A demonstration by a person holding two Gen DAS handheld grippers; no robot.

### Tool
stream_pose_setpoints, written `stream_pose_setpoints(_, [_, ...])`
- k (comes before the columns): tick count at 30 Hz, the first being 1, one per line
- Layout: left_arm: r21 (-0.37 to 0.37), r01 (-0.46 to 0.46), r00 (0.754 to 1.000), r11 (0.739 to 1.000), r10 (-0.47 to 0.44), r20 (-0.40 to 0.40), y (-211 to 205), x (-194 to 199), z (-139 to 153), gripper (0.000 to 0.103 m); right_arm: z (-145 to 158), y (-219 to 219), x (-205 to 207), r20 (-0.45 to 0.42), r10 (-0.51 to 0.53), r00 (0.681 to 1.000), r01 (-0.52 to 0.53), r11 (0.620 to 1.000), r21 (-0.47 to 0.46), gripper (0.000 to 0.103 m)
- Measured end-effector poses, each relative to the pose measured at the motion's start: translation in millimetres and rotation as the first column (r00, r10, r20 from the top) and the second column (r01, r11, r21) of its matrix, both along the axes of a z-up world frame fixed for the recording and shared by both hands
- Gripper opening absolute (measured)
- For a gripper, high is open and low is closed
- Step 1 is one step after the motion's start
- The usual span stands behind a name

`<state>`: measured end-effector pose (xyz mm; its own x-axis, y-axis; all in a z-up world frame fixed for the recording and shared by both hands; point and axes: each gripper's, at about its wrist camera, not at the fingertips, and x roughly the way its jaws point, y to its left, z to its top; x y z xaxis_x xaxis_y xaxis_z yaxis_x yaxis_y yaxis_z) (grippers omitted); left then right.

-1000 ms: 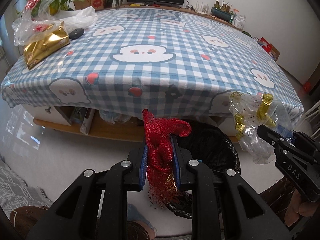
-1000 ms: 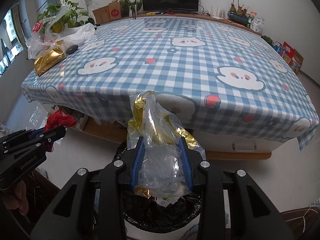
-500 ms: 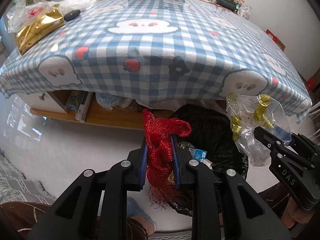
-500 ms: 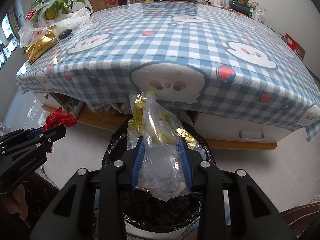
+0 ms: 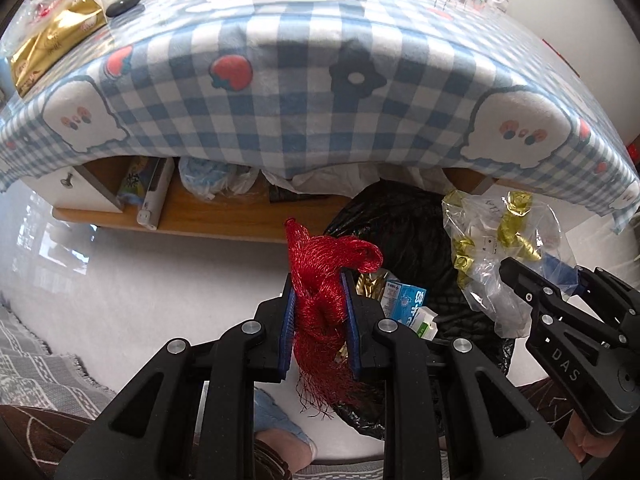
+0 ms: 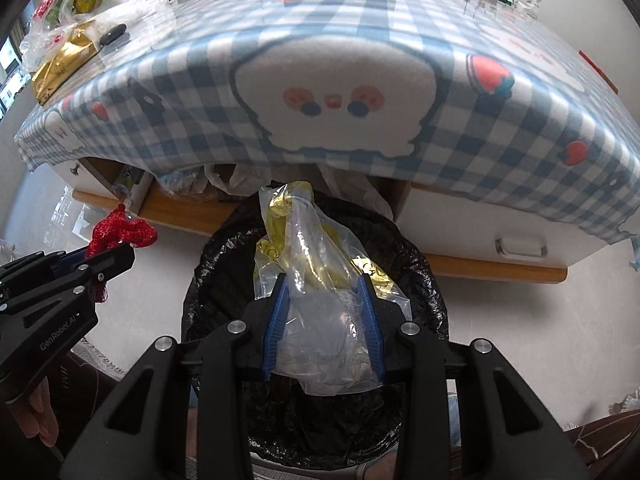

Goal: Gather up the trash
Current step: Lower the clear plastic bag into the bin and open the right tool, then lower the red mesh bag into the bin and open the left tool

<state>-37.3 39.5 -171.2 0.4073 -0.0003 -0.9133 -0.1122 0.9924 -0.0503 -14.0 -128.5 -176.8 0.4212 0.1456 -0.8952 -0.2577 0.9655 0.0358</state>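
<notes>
While both grippers hang over the floor in front of the bench (image 5: pixel 304 92), each has trash clamped. Left gripper (image 5: pixel 320 300), lower centre of the left wrist view: jaws closed tight on a red mesh net (image 5: pixel 320 280), bunched top sticking up above the fingertips, frayed strands hanging below. Same net shows at left of the right wrist view (image 6: pixel 120 236), with the left gripper (image 6: pixel 68 280) below it. Right gripper (image 6: pixel 324 312), lower centre of the right wrist view: jaws pinched partway on a clear plastic bag (image 6: pixel 320 292) with gold wrappers inside; bag bulges between the blue pads (image 6: pixel 276 320) and rises above them. In the left wrist view that bag (image 5: pixel 488 248) sits at right, held by the right gripper (image 5: pixel 556 296).

Trash bin with black liner (image 6: pixel 420 280) directly under the clear bag in the right wrist view, centre-bottom of frame. In the left wrist view the bin (image 5: pixel 400 240) is centre-right, just right of the net; a blue-white carton (image 5: pixel 404 300) and other scraps lie inside.

Bench covered with a blue checked cloth, cartoon prints, fills the upper frame. Upper left on it: gold packet (image 5: pixel 52 44), dark oval object (image 5: pixel 124 2), crumpled clear bags. Wooden shelf (image 5: pixel 224 216) under the bench holds more bags and a box.
</notes>
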Motion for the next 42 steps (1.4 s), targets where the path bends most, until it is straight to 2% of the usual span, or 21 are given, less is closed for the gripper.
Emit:
stream_pose_setpoints(11, [-0.001, 0.007, 0.999, 1.0, -0.007, -0.039, -5.0, 7.9, -20.8, 0.021, -17.8, 11.7, 5.8, -0.02, 0.025, 1.0, -0.025, 1.0, -0.006, 0.035])
stream_pose_setpoints(19, [-0.003, 0.006, 0.999, 1.0, -0.006, -0.043, -5.8, 9.3, -22.8, 0.021, -17.6, 12.1, 5.6, -0.01, 0.034, 0.999, -0.034, 0.999, -0.003, 0.048])
stream_pose_setpoints(28, [0.0, 0.018, 1.0, 1.0, -0.018, -0.025, -15.0, 3.4, -13.8, 0.021, -0.5, -0.3, -1.2, 0.03, 0.012, 0.999, -0.012, 1.0, 0.007, 0.071])
stream_pose_setpoints(35, [-0.018, 0.03, 0.999, 0.999, -0.03, 0.015, -25.9, -4.8, 3.2, 0.021, 19.7, -31.0, -6.0, 0.073, -0.049, 0.996, 0.048, 0.999, 0.018, 0.088])
stream_pose_setpoints(42, [-0.009, 0.057, 0.998, 0.998, -0.056, 0.031, -45.6, -5.0, 8.8, 0.021, 26.5, -72.1, -9.0, 0.085, -0.123, 0.989, 0.123, 0.992, 0.008, 0.095])
